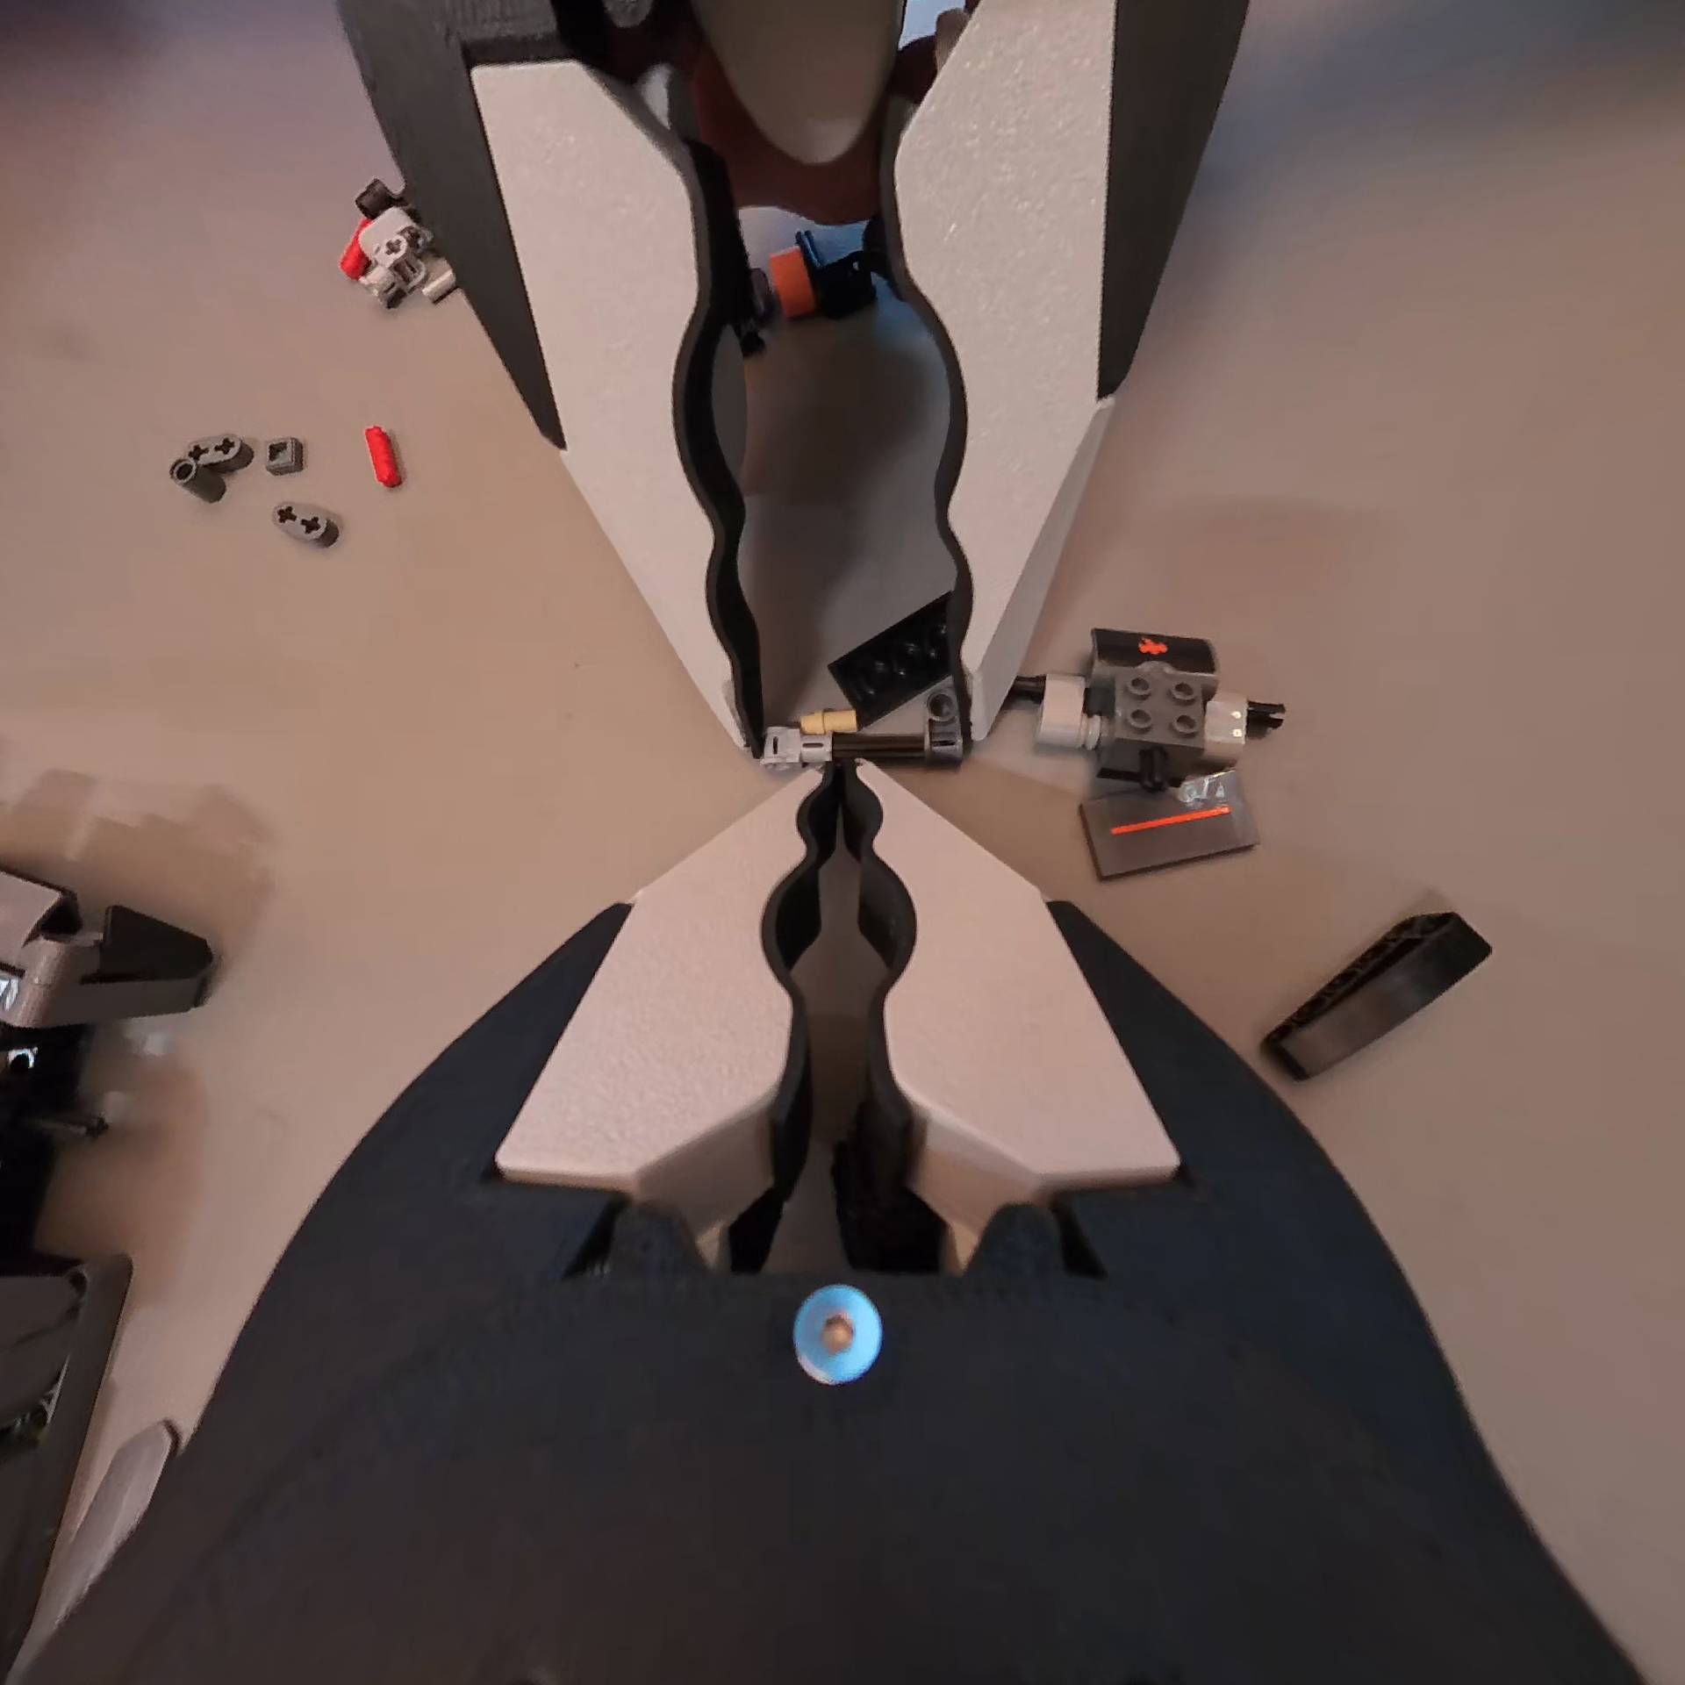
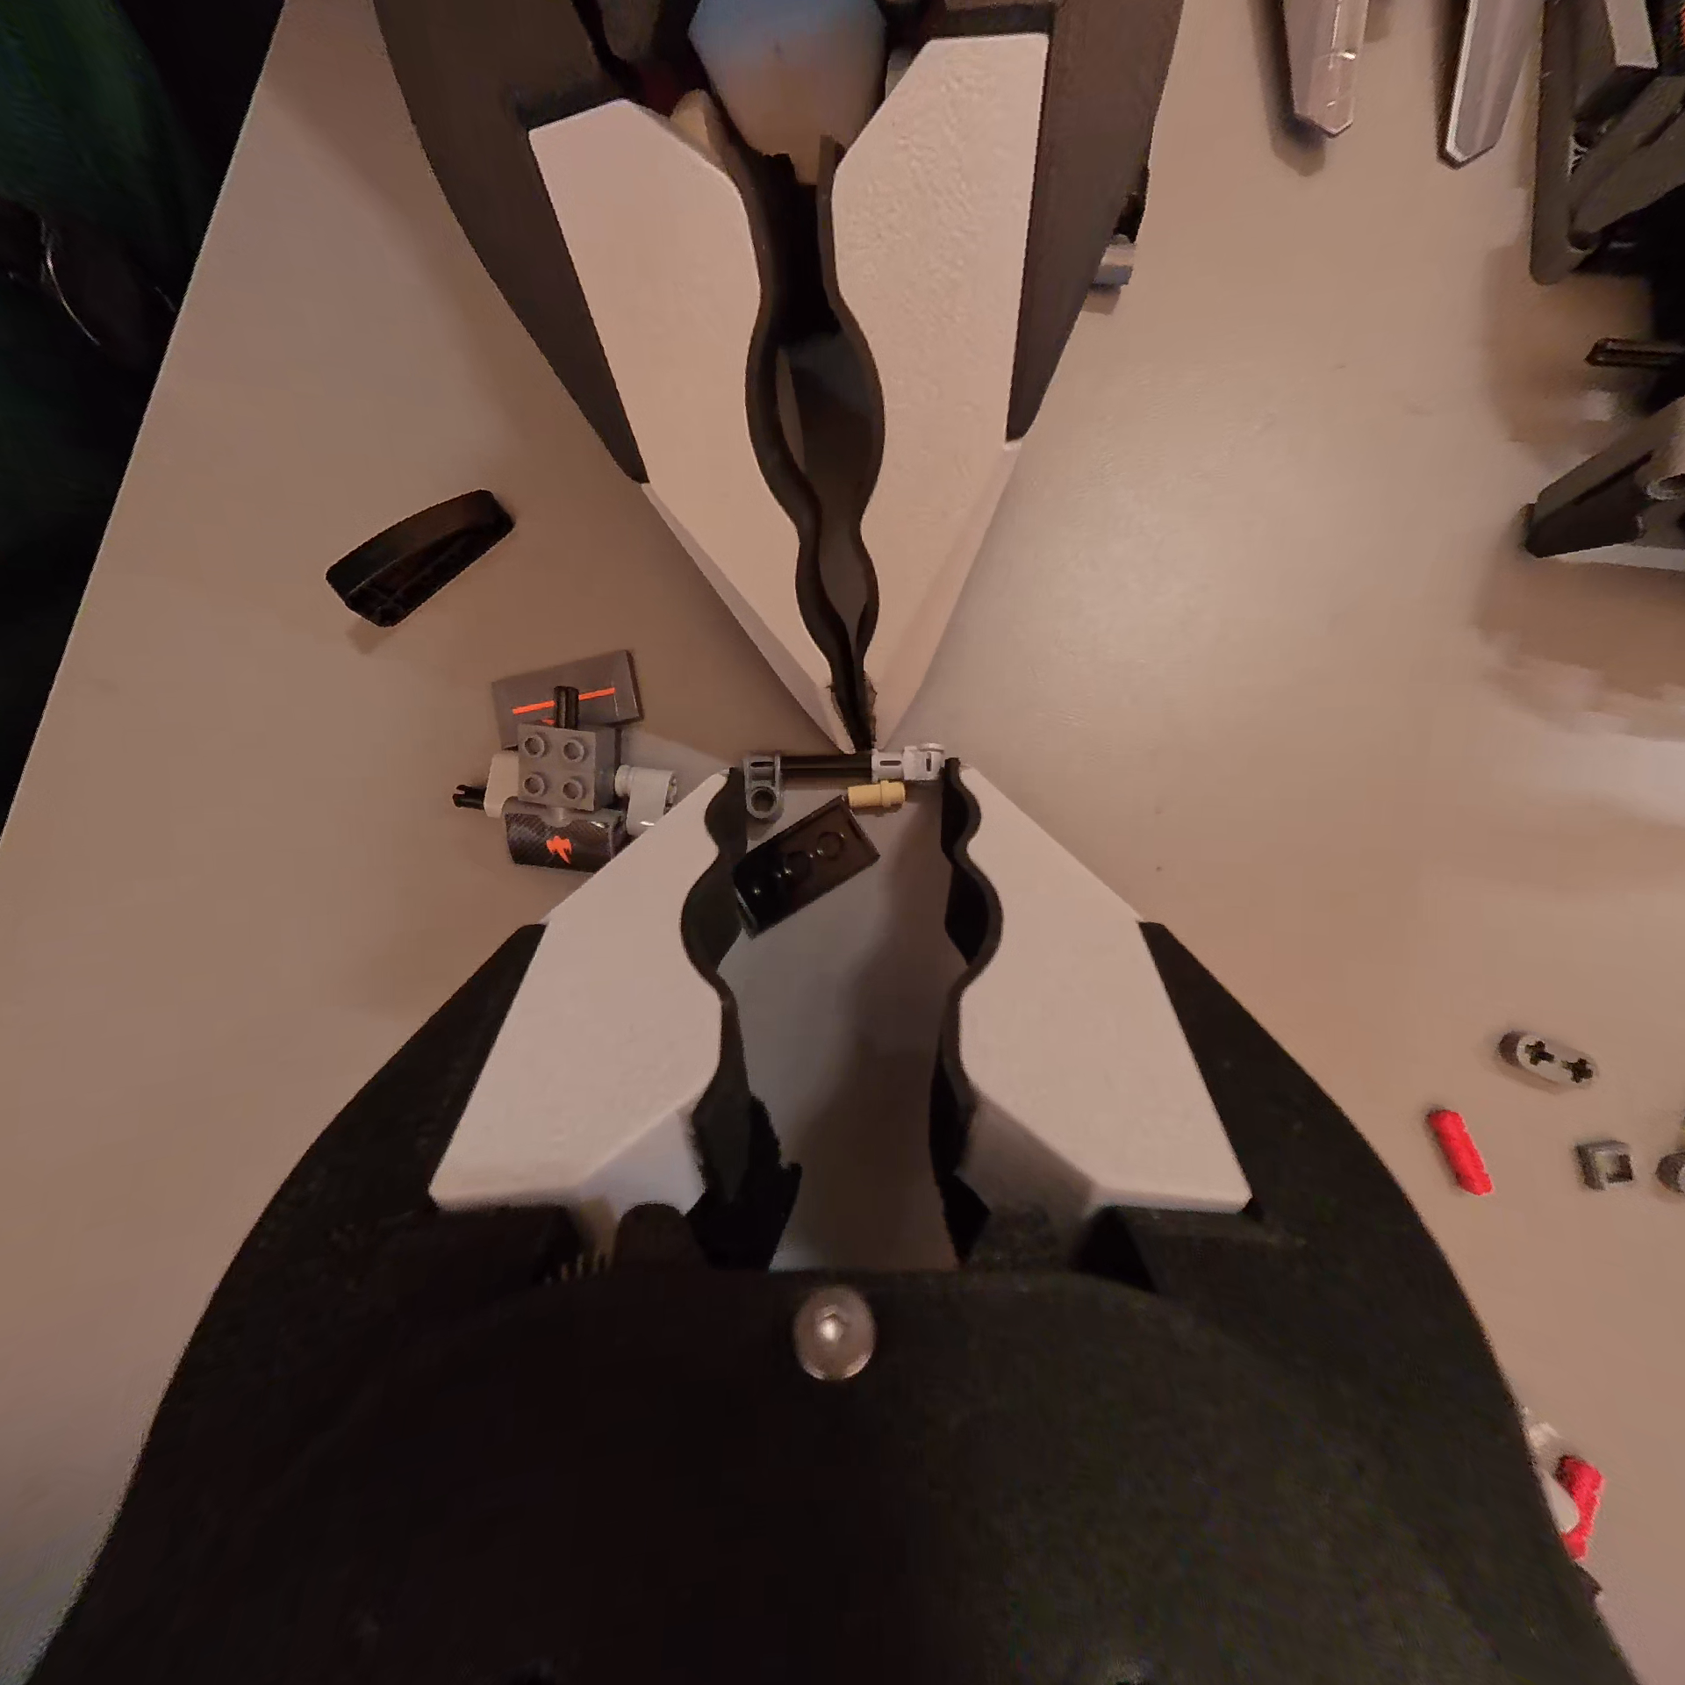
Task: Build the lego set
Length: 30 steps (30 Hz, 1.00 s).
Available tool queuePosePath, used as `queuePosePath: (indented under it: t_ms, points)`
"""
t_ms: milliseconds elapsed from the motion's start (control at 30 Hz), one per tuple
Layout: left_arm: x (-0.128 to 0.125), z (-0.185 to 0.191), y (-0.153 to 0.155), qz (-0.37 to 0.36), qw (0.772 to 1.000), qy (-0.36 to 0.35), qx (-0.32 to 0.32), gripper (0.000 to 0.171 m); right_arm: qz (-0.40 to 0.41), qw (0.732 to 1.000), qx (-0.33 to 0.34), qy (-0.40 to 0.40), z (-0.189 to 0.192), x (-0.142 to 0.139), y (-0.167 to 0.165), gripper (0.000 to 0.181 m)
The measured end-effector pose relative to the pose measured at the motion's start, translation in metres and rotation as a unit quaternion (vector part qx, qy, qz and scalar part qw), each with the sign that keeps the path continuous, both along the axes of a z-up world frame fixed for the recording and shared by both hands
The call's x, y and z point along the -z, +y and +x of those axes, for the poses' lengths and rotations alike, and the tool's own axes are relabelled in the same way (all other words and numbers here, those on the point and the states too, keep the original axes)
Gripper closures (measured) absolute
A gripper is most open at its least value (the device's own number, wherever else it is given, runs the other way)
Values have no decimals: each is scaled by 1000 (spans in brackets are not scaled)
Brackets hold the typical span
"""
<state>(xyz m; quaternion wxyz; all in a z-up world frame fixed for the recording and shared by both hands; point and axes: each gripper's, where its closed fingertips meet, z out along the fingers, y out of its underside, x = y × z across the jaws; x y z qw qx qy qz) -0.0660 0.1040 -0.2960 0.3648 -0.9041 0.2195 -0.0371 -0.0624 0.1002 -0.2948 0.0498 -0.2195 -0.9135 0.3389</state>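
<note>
A small lego assembly, a black axle (image 1: 880,746) with a light grey connector on one end and a dark grey connector on the other, is held just above the table. My left gripper (image 1: 841,775) is shut on the middle of the axle (image 2: 816,769). My right gripper (image 2: 836,780) faces it, open, with one fingertip at each end of the assembly; I cannot tell whether the tips touch it. A tan pin (image 2: 877,795) and a black studded plate (image 2: 802,862) lie between the right fingers.
A grey block assembly with white wheels (image 1: 1149,711) and a black curved piece (image 1: 1377,994) lie to one side. A red pin (image 1: 383,456) and grey connectors (image 1: 214,465) lie on the other. A larger built model (image 2: 1605,492) stands near the table's far side. Less than 4 cm separates the two grippers' tips. My right tips are roughly 12 cm from the red pin (image 1: 383,456). It turns up in the right wrist view (image 2: 1456,1146) as well.
</note>
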Motion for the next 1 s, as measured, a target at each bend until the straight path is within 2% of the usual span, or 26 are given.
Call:
queuePosePath:
  t_ms: [500,1000]
  points:
    - [0,0,0,2,1000,4,-4,171,-5,1000,11,2,-1,0,0,141]
    - [1,2,-2,14,999,36,-10,171,-17,999,43,-1,-4,0,-1,141]
